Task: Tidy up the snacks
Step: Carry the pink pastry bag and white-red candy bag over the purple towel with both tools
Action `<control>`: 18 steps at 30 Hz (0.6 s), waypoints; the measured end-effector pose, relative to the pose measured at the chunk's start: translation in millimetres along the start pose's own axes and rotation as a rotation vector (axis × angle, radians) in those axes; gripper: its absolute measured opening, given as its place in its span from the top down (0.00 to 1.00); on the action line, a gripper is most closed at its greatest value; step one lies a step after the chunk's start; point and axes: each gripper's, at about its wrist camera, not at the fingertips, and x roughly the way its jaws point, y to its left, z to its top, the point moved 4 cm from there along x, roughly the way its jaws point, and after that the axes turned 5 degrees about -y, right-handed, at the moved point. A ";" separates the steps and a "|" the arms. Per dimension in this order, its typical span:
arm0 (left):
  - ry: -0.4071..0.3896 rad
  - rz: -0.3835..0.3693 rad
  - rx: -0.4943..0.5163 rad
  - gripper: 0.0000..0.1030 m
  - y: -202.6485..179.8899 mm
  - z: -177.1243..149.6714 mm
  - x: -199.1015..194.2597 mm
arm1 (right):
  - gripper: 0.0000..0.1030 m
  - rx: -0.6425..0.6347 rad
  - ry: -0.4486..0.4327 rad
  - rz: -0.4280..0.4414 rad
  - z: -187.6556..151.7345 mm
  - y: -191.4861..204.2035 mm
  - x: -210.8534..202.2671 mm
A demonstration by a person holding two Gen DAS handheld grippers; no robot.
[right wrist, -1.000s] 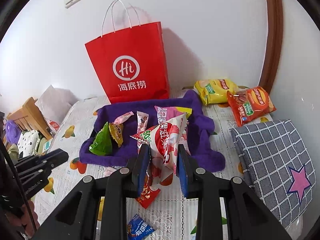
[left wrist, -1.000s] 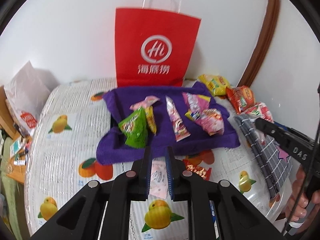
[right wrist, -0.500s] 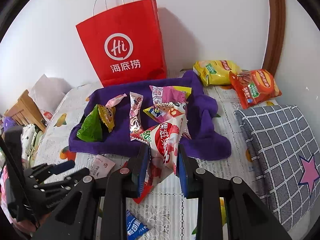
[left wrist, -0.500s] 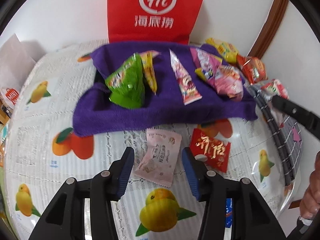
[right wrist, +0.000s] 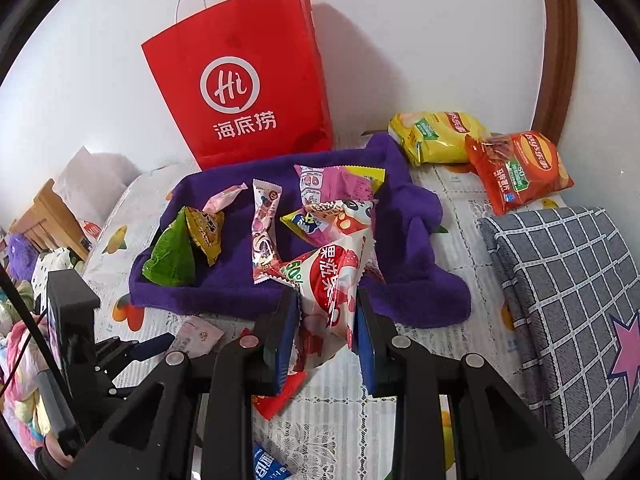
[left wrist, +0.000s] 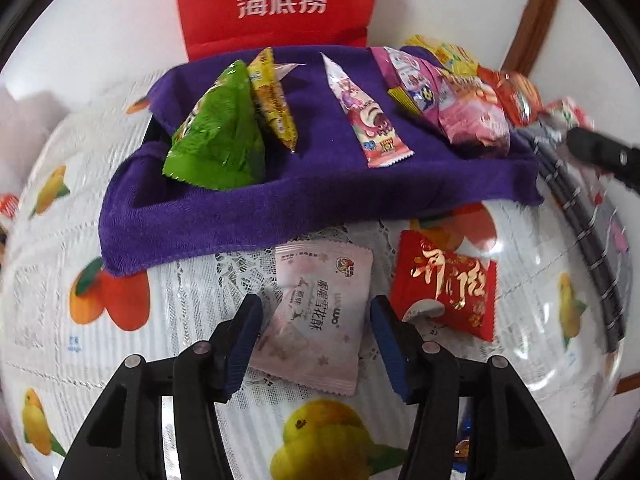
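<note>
My left gripper (left wrist: 314, 338) is open, its blue pads on either side of a pale pink snack packet (left wrist: 316, 316) lying flat on the table. A red packet with gold letters (left wrist: 444, 288) lies just right of it. My right gripper (right wrist: 326, 332) is shut on a red-and-white strawberry snack bag (right wrist: 332, 284), held above the front edge of the purple towel (right wrist: 404, 224). The towel (left wrist: 240, 216) holds a green bag (left wrist: 218, 140), a yellow packet (left wrist: 274, 100), a pink stick pack (left wrist: 366, 124) and several pink packs (left wrist: 460, 108).
A red paper bag (right wrist: 248, 80) stands at the wall behind the towel. Yellow (right wrist: 436, 136) and orange (right wrist: 520, 172) chip bags lie at the back right. A grey checked cushion (right wrist: 568, 280) fills the right side. A blue packet (right wrist: 272, 462) lies near the front.
My left gripper opened wide, moved forward and dropped down around the pale pink packet. My right gripper kept its hold on the strawberry bag and moved closer to the towel.
</note>
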 end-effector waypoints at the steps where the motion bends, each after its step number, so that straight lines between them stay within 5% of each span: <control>1: -0.003 0.015 0.022 0.48 -3.1 -0.8 0.7 | 0.73 0.001 0.000 0.000 -0.3 -0.5 0.0; 10: -0.007 -0.006 -0.017 0.66 8.9 -2.3 -6.4 | 0.73 0.002 -0.008 0.000 -0.3 1.0 -6.3; 18: -0.038 -0.025 -0.043 0.69 12.8 0.3 -33.6 | 0.73 -0.006 -0.039 0.011 6.2 8.1 -25.0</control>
